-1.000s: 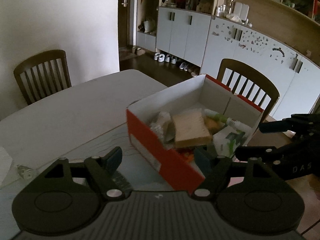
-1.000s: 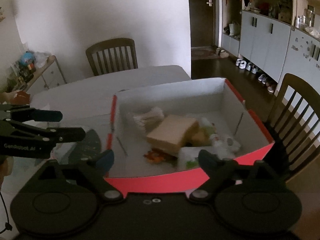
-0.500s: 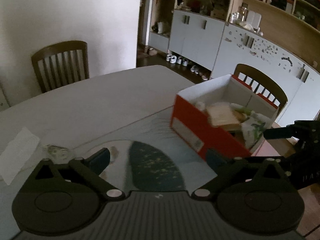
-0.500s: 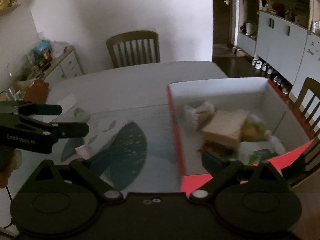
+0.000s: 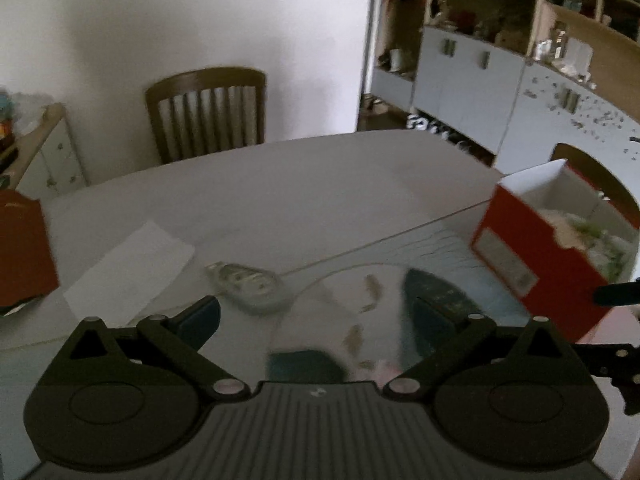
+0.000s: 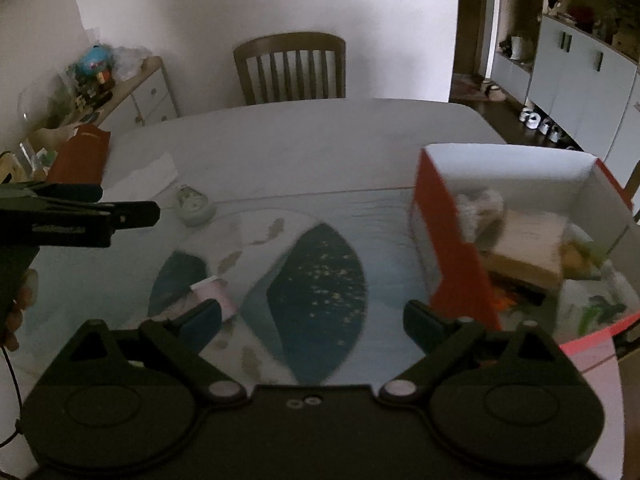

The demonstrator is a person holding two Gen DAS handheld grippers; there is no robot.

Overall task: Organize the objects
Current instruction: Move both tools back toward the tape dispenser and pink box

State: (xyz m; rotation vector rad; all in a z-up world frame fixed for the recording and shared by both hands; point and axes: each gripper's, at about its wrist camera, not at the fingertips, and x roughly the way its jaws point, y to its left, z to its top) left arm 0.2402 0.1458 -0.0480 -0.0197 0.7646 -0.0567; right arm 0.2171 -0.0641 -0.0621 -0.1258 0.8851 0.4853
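Note:
A red shoebox [image 6: 452,248] with white inner walls stands on the right of the table and holds a tan flat pad [image 6: 524,240] among several other items; in the left wrist view the shoebox [image 5: 540,264] sits at the right edge. A clear plastic packet [image 5: 244,280] lies ahead of my left gripper [image 5: 316,320], which is open and empty. The packet [image 6: 194,204] is also in the right wrist view. My right gripper [image 6: 312,320] is open and empty over the patterned mat [image 6: 316,280]. A small pink item [image 6: 216,292] lies by its left fingertip. The left gripper [image 6: 100,212] reaches in from the left.
A white paper sheet [image 5: 128,272] lies left of the packet. A red box part [image 5: 20,252] sits at the table's left edge. A wooden chair [image 6: 290,68] stands behind the table, with a cluttered low cabinet [image 6: 120,92] at the left and white cupboards [image 5: 472,80] at the right.
Both views have swung left, away from the shoebox, which has slid toward the right edge. The packet and paper have come into view. The left jaws have spread wider.

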